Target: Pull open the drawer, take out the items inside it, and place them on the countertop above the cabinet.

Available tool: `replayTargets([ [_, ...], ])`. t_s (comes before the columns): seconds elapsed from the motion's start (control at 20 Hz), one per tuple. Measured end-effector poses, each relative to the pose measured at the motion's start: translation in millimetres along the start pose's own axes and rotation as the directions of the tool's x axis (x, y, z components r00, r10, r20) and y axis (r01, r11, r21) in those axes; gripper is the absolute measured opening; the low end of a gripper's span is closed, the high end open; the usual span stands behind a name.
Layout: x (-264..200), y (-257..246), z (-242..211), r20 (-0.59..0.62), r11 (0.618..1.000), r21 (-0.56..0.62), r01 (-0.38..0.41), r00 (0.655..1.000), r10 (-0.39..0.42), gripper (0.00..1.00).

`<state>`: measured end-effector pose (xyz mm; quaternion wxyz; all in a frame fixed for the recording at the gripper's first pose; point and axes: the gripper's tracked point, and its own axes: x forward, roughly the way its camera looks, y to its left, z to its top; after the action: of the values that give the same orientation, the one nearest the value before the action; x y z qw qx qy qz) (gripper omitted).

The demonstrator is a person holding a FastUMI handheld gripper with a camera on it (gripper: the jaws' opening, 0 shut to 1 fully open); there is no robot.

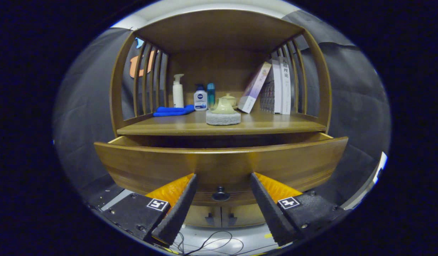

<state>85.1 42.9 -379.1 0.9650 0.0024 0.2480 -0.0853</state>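
3 bottles (pixel 200 98), 3 books (pixel 275 90), 1 teapot (pixel 223 106)

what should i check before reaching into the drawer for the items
1. Drawer pulled out from under the countertop: ok.
2. Gripper fingers apart, holding nothing: ok.
3. Fingers clear of the drawer knob, which sits between them untouched: ok.
4. Items inside the drawer: cannot tell, the front panel hides the inside.
5. Bare countertop for setting things down, right of the teapot on its grey pad: ok.
6. Gripper high enough to pass over the drawer front: not ok, it sits at knob level.
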Motion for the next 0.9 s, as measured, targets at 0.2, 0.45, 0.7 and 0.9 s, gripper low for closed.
replayTargets([
  [0.2, 28, 0, 8, -0.004, 1.000, 0.003, 0.003, 1.000, -0.003, 0.97],
  [0.45, 57, 1, 16, -0.014, 1.000, 0.000, 0.021, 1.000, -0.021, 0.97],
  [0.7, 48, 8, 18, -0.013, 0.999, -0.030, -0.018, 1.000, 0.018, 0.98],
  [0.9, -7, 23, 55, 0.069, 0.992, -0.048, -0.114, 0.991, 0.117, 0.98],
])
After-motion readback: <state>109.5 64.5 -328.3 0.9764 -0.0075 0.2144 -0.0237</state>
